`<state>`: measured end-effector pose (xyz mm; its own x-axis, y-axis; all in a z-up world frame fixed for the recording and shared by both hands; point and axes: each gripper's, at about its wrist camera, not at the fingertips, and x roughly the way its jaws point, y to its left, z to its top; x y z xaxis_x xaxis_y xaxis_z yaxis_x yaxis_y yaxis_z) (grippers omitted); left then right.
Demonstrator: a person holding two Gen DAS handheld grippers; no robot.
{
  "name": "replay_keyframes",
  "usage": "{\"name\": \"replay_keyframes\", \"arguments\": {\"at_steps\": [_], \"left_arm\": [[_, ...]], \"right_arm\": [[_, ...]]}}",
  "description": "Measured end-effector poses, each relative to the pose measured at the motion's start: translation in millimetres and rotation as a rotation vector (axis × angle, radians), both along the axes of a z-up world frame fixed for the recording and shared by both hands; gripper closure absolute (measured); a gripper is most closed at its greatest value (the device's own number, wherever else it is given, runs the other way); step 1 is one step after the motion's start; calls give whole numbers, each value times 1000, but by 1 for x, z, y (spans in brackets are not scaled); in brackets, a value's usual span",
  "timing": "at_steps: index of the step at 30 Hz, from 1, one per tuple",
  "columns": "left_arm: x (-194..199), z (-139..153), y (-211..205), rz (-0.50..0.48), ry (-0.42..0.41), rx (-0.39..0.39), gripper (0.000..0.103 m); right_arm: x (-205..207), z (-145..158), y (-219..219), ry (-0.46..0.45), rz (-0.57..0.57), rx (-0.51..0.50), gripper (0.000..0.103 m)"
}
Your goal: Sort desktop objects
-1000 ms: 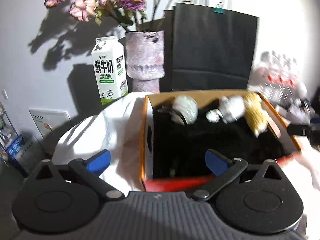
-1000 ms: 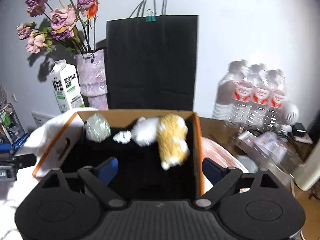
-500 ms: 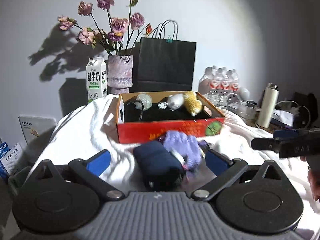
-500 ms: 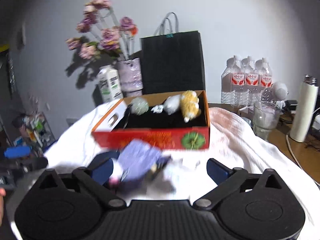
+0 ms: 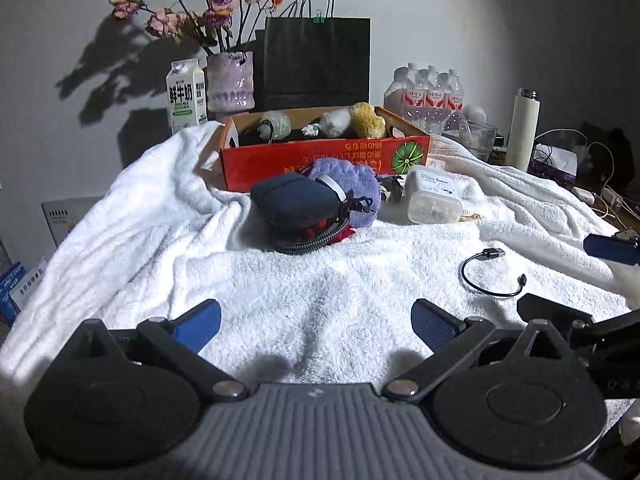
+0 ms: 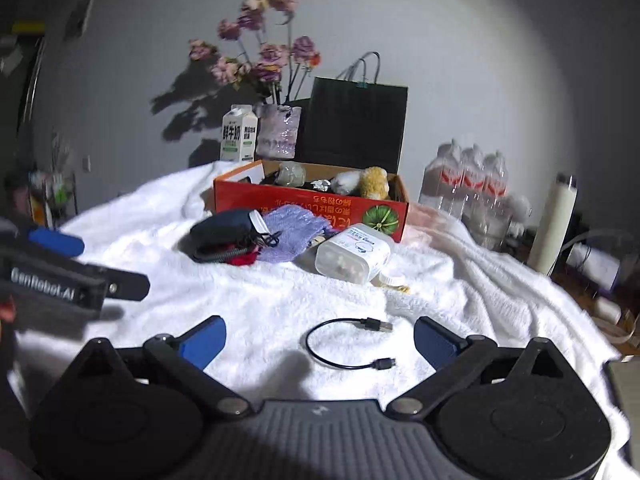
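Both claws have pulled back from over the cardboard box (image 5: pixel 324 156), which now sits far off (a second ago it filled both views); the towel (image 6: pixel 280 300), pouch (image 5: pixel 296 200) and short cable (image 6: pixel 348 344) have come into sight

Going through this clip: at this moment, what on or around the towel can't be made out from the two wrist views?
- Cardboard box floor: both views, hidden by its near wall.
- Red item: both views, mostly under the navy pouch.
- Clear plastic container contents: both views, too small and cloudy.
- Water bottles labels: right wrist view, blurred.
- Right gripper: left wrist view, cut off by the right edge.
- Cables on the desk: left wrist view, dark and tiny.
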<state>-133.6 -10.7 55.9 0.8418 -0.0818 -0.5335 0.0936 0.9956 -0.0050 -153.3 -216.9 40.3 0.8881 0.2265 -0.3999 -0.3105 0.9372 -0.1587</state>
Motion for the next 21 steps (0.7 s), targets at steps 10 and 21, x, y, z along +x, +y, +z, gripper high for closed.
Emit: {"name": "replay_keyframes", "arguments": {"at_steps": [10,21], "left_arm": [[26,-12,10,56,42,-39,0],[81,0,20,86,-16,-65,0]], "right_arm": [[27,-16,-6,117,5,106,18],[75,-28,0,213,-16,165,37]]}}
